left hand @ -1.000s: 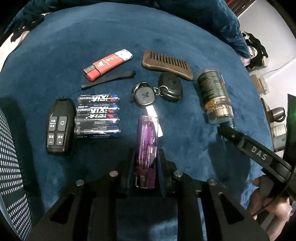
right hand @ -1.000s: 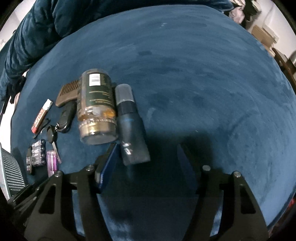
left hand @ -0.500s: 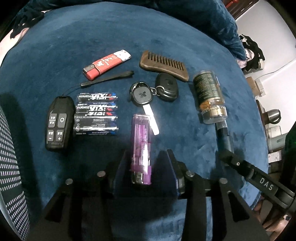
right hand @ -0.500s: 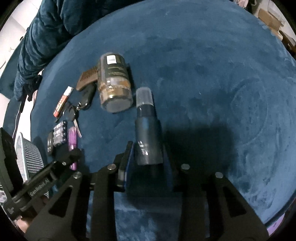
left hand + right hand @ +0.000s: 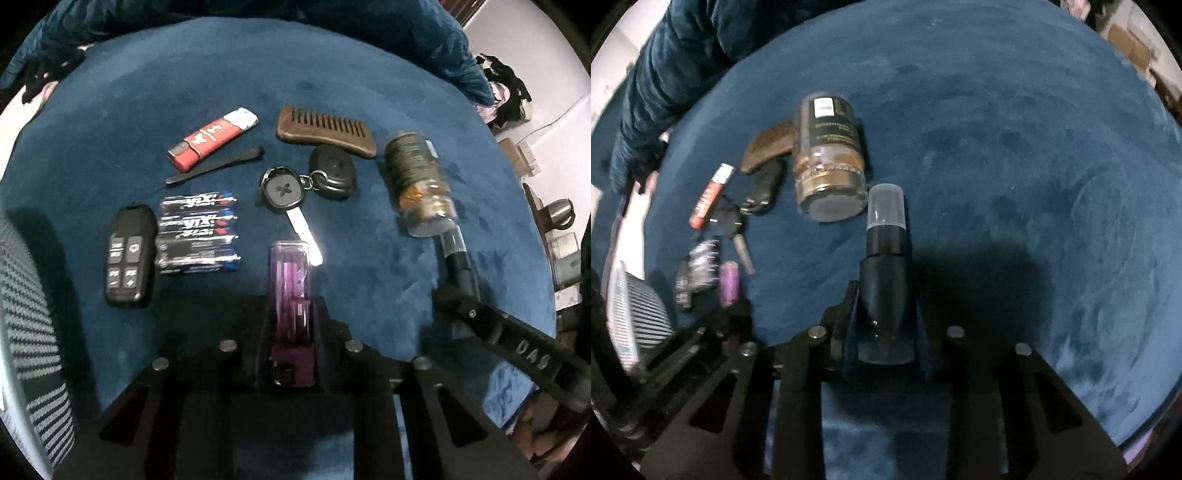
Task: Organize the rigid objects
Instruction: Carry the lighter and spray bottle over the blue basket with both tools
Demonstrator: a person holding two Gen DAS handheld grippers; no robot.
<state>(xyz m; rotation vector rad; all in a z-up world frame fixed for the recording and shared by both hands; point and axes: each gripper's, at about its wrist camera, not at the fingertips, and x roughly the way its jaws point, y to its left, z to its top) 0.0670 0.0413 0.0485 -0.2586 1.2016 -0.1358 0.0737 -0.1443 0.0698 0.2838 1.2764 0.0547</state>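
Observation:
My left gripper (image 5: 290,325) is shut on a purple lighter (image 5: 290,280) and holds it just below the silver key (image 5: 304,236) on the blue velvet surface (image 5: 147,110). My right gripper (image 5: 886,314) is shut on a black spray bottle (image 5: 884,273) with a clear cap, held beside the lying jar (image 5: 829,158). The right gripper with the bottle also shows in the left wrist view (image 5: 458,266), just below the jar (image 5: 417,181).
Laid out on the velvet are a red lighter (image 5: 212,138), a wooden comb (image 5: 325,127), a black key fob (image 5: 332,171), a battery pack (image 5: 197,232), a black remote (image 5: 129,254) and a thin black stick (image 5: 218,164). A striped basket (image 5: 29,314) stands at the left edge.
Both grippers have closed: the left on the purple lighter, the right on the spray bottle. Both views pulled back and up a little from the surface.

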